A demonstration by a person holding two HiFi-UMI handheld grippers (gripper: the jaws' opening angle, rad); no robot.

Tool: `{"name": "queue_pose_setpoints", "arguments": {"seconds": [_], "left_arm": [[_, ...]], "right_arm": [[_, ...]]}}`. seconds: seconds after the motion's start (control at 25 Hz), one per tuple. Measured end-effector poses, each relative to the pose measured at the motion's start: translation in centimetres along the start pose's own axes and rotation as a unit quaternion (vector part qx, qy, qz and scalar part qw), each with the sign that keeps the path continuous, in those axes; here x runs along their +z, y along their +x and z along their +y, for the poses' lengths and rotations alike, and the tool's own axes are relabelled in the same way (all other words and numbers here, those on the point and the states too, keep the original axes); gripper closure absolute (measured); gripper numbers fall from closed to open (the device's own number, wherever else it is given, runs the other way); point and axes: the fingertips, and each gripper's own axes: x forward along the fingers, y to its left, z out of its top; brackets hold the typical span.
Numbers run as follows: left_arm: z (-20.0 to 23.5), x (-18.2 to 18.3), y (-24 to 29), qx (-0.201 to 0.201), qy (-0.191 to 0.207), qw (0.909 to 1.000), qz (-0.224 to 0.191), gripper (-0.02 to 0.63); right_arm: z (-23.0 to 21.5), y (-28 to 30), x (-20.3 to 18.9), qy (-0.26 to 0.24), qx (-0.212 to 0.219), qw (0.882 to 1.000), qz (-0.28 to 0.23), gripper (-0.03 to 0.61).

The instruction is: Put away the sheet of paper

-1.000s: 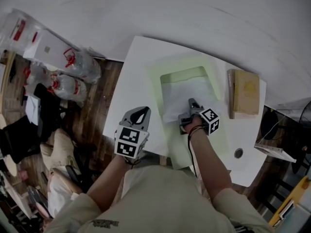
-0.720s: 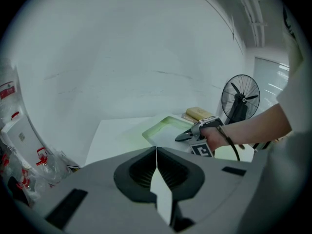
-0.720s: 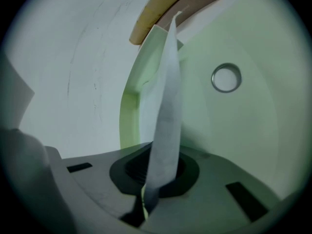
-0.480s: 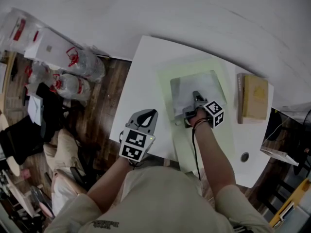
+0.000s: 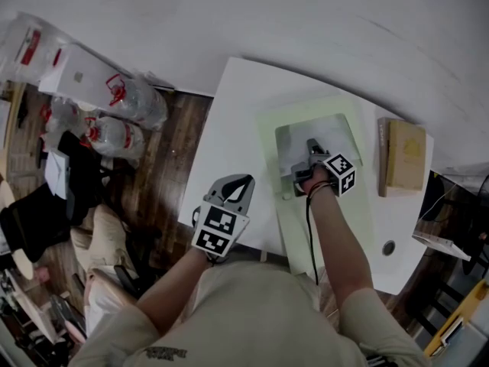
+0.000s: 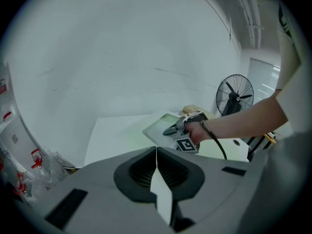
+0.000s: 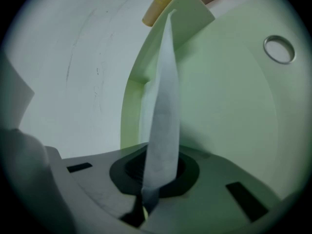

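Sheet of paper (image 5: 296, 139) is clamped at its near edge in the right gripper (image 5: 312, 144), whose jaws are closed on it. In the right gripper view the sheet runs edge-on out of the jaws, away from the camera, with its far corner reaching toward the back of the pale green folder (image 5: 293, 224). In the head view the sheet sits over the upper part of this folder, which lies open on the white table (image 5: 229, 128). Whether the sheet's far part rests on the folder or is lifted clear of it cannot be told.

The left gripper (image 5: 235, 189) is over the near left edge of the table, well apart from the sheet. Its jaws are together with nothing between them.

Surrounding items:
- A tan book (image 5: 405, 155) lies on the table just beside the folder's right edge.
- A round cable grommet (image 5: 389, 247) is set in the tabletop near its right front corner.
- A white wall (image 5: 306, 21) stands directly behind the table.
- Plastic water bottles (image 5: 136, 102) lie on the wooden floor (image 5: 164, 174) to the left of the table.
- A standing fan (image 6: 235, 94) is beyond the table in the left gripper view.
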Motion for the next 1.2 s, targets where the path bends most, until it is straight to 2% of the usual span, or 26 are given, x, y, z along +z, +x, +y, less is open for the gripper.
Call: {"name": "queue_pose_setpoints", "arguments": {"seconds": [0.28,0.4,0.48,0.64,0.84,1.0,1.2], "left_arm": [[-0.5,-0.1,0.2,-0.003,0.003,1.0000,-0.001,0.592],[-1.0,0.5,-0.2,-0.002,0.006,0.9999,-0.011,0.592],[-1.3,0.6,-0.5,-0.002,0.007,0.9999,-0.015,0.592],[-1.8,0.8,-0.9,0.000,0.006,0.9998,-0.019,0.592],[-2.3,2.0,-1.5,0.008,0.000,0.9994,-0.035,0.592],[-2.2,2.9,-2.1,0.014,0.006,0.9988,-0.046,0.592],[-1.8,3.9,-3.1,0.027,0.019,0.9979,-0.056,0.592]], "right_arm": [[0.6,0.6,-0.5,-0.055,-0.023,0.998,0.029,0.541],[1.2,0.2,-1.5,-0.082,-0.040,0.994,0.056,0.434],[1.2,-0.3,-2.1,-0.099,-0.063,0.990,0.080,0.393],[0.8,-1.8,-2.5,-0.128,-0.113,0.980,0.106,0.259],[0.6,-4.5,-1.0,-0.155,-0.152,0.972,0.095,0.199],[2.4,-6.6,-0.7,-0.175,-0.136,0.970,0.096,0.196],[6.0,-9.5,-0.8,-0.188,-0.074,0.974,0.106,0.196]]}}
